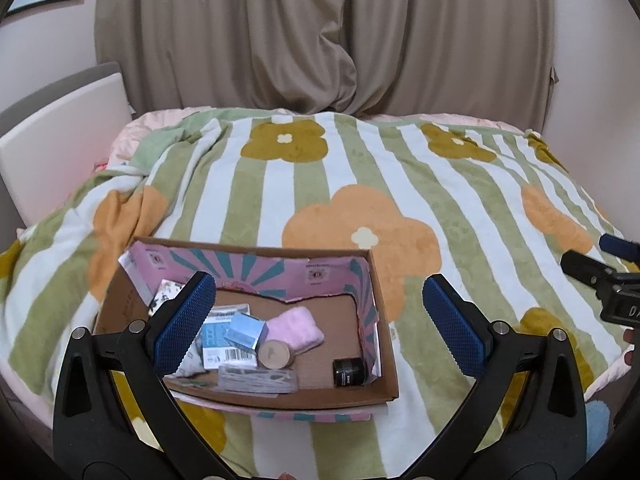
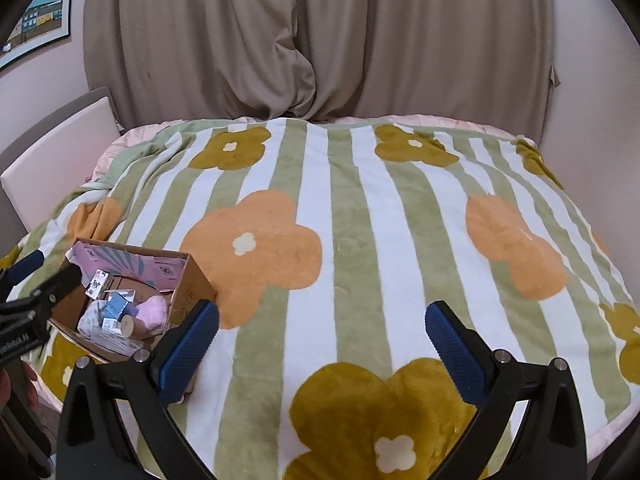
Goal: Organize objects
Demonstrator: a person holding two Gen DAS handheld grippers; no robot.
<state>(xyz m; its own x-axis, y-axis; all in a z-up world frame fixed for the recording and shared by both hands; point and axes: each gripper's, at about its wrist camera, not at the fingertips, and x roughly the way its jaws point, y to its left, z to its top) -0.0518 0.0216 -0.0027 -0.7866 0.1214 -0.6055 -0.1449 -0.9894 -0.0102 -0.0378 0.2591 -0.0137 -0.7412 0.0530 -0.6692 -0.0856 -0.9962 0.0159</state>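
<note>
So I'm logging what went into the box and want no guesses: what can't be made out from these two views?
- Left wrist view: the left tool's finger covers the cardboard box's left part and a patterned pouch.
- Left wrist view: the black jar's label is too small to read.
- Right wrist view: the box's near wall hides the jar.
- Left wrist view: the right tool is cut off by the frame edge.

box (image 1: pixel 384 360) on the blanket (image 1: pixel 460 208), near left of the bed; inside, jar (image 1: pixel 349 371) near right, cloth (image 1: pixel 296 330) centre, cartons (image 1: pixel 228 350) left; curtain (image 1: pixel 320 32) far behind.
</note>
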